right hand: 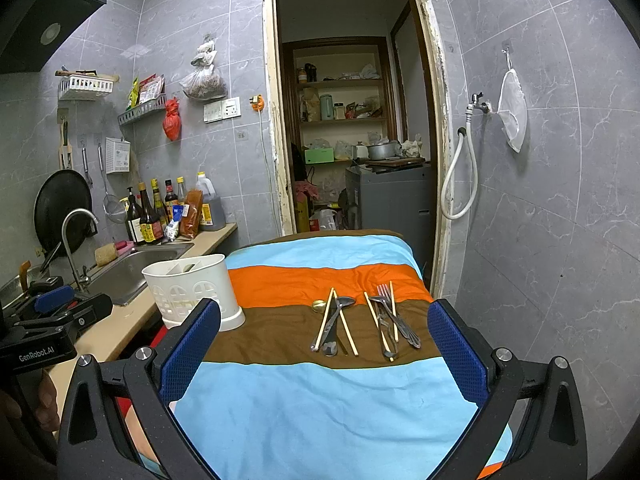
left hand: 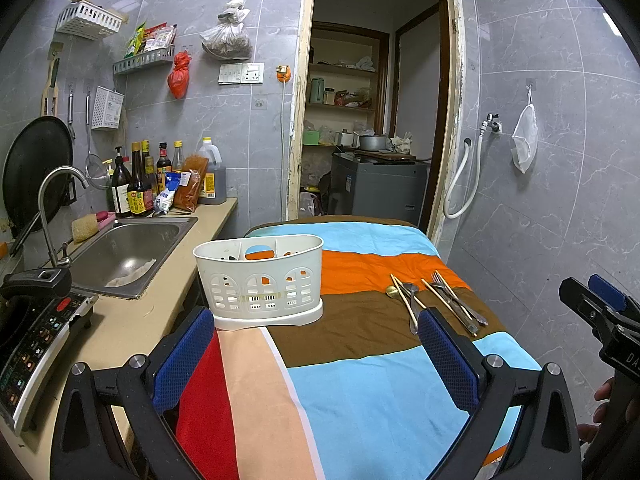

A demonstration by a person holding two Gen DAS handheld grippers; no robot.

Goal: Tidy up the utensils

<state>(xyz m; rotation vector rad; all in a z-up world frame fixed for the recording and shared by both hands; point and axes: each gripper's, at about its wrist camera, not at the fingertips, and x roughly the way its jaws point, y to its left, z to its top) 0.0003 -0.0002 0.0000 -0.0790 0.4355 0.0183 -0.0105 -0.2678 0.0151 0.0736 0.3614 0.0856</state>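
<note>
Beyond the right gripper [right hand: 324,344] (jaws apart) lie utensils [right hand: 360,324].

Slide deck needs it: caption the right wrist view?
Open right claw faces metal cutlery and wooden chopsticks beside a white slotted plastic caddy on a striped cloth.

The left gripper [right hand: 60,320], seen from the right wrist view, carries white lettering "GenRobot.AI" on its black body. In the left wrist view the right gripper [left hand: 600,312] shows cut-off letters, "DA". The bottle labels [right hand: 150,232] are too small to read.
</note>
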